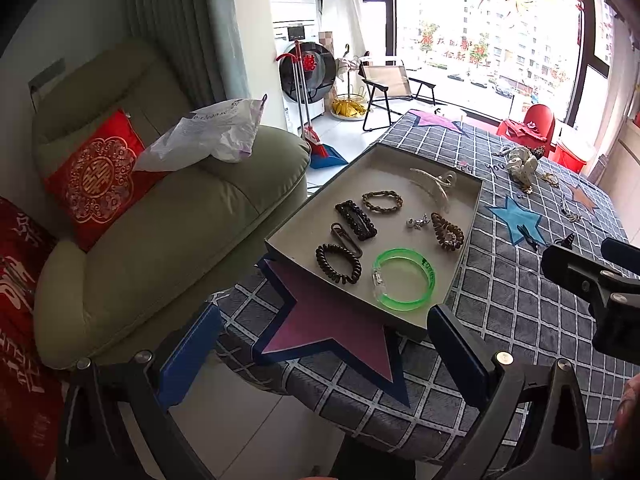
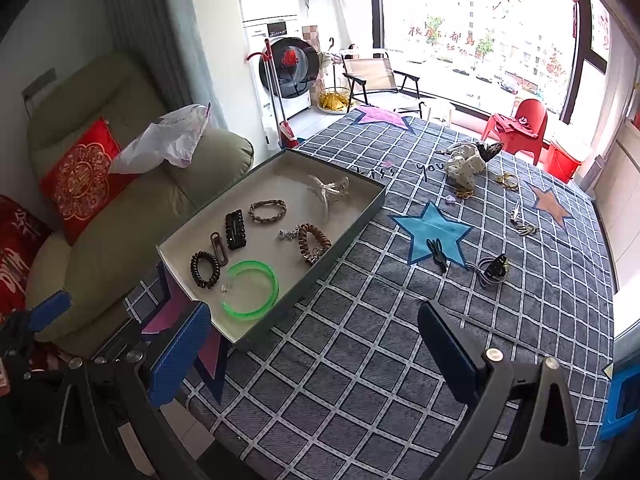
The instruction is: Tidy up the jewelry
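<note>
A shallow grey tray (image 1: pixel 474 204) (image 2: pixel 360 220) sits at the table's left edge. It holds a green bangle (image 1: pixel 402 280) (image 2: pixel 252 296), a dark coil hair tie (image 1: pixel 338 263) (image 2: pixel 205 269), a black hair clip (image 1: pixel 356 220) (image 2: pixel 235 229), a braided bracelet (image 1: pixel 382 201) (image 2: pixel 267 211), a clear claw clip (image 1: pixel 434 184) (image 2: pixel 330 190) and more. Loose on the cloth lie a white scrunchie (image 2: pixel 466 164) (image 1: pixel 522 164), a black clip (image 2: pixel 437 253), a hair tie with clip (image 2: pixel 493 270) and gold pieces (image 2: pixel 507 180). My left gripper (image 1: pixel 324 352) is open and empty, just short of the tray. My right gripper (image 2: pixel 316 348) is open and empty over the cloth.
The table wears a grey checked cloth (image 2: pixel 360 380) with star patches. A green sofa (image 1: pixel 180 232) with a red cushion (image 1: pixel 94 178) and a plastic bag (image 1: pixel 208 136) stands left of the table. A folding chair (image 1: pixel 392 88), red chair (image 2: pixel 520 124) and washer (image 2: pixel 286 68) stand beyond.
</note>
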